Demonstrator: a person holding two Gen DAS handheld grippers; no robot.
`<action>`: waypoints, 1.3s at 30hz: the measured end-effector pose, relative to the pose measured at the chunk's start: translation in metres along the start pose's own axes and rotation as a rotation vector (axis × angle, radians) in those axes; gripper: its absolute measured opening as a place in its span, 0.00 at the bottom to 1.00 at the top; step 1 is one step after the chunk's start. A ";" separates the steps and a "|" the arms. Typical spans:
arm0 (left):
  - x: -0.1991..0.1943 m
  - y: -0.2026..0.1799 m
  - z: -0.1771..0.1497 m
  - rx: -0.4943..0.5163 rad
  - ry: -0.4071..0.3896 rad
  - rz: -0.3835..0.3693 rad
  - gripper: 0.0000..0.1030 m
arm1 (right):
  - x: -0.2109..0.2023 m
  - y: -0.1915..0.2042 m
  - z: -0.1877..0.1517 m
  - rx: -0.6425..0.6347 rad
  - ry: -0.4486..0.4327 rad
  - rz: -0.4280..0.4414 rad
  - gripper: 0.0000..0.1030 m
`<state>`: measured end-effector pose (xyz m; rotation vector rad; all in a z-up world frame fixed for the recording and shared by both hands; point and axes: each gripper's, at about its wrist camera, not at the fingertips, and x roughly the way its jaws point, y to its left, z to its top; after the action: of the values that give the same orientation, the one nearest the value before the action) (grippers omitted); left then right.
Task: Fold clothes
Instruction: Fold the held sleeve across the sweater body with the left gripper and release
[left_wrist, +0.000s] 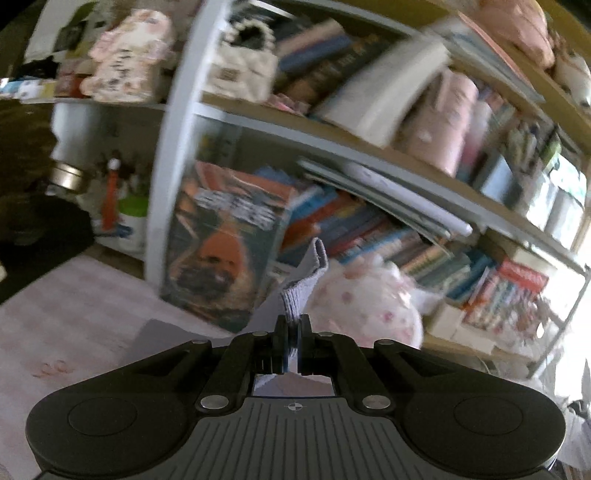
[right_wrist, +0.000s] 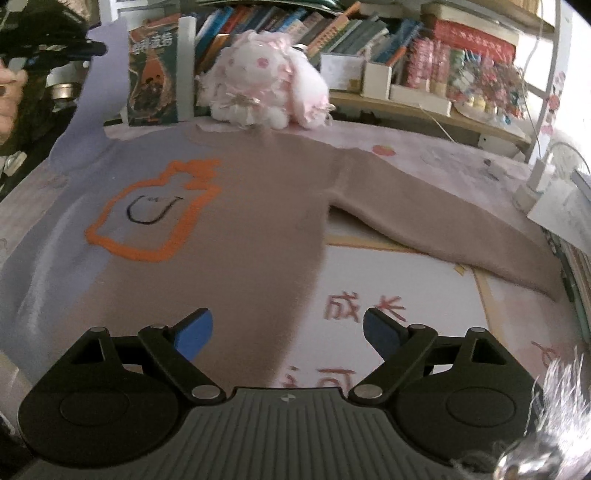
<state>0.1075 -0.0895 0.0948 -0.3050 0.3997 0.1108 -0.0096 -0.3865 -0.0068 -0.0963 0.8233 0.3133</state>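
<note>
Sweater, lavender down one side and tan down the other, with an orange outline stitched on the chest, lies spread face up over the pink bed cover, its neck toward the far edge where the bookshelf stands. Its tan sleeve stretches flat toward the bed's right edge. The lavender sleeve is lifted off the cover at the far left corner, hanging from the left gripper, whose fingers are pinched together on the ribbed cuff. The right gripper hovers over the hem near the front edge, jaws wide apart, holding nothing.

Only the cuff's edge is caught, so I'd say a quick swing could let the knit slide free and drop the sleeve in a heap. Pulling the sleeve across with nothing pinning the body might also drag the whole sweater askew. The plush rabbit touches the collar at the far edge and could be knocked or catch the fabric.

As for containers, the shelves are crammed with books, and small white boxes sit on the lower board; their contents I cannot make out.
</note>
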 end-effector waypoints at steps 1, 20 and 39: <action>0.004 -0.008 -0.003 0.009 0.009 -0.003 0.02 | -0.001 -0.004 -0.002 0.003 0.002 0.002 0.86; 0.056 -0.088 -0.067 0.165 0.174 0.012 0.02 | -0.006 -0.051 -0.017 0.072 0.026 -0.012 0.86; 0.007 -0.055 -0.100 0.215 0.296 -0.052 0.61 | -0.004 -0.046 -0.016 0.072 0.029 0.009 0.86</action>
<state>0.0862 -0.1723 0.0197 -0.1184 0.6907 -0.0296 -0.0096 -0.4345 -0.0164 -0.0305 0.8635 0.2907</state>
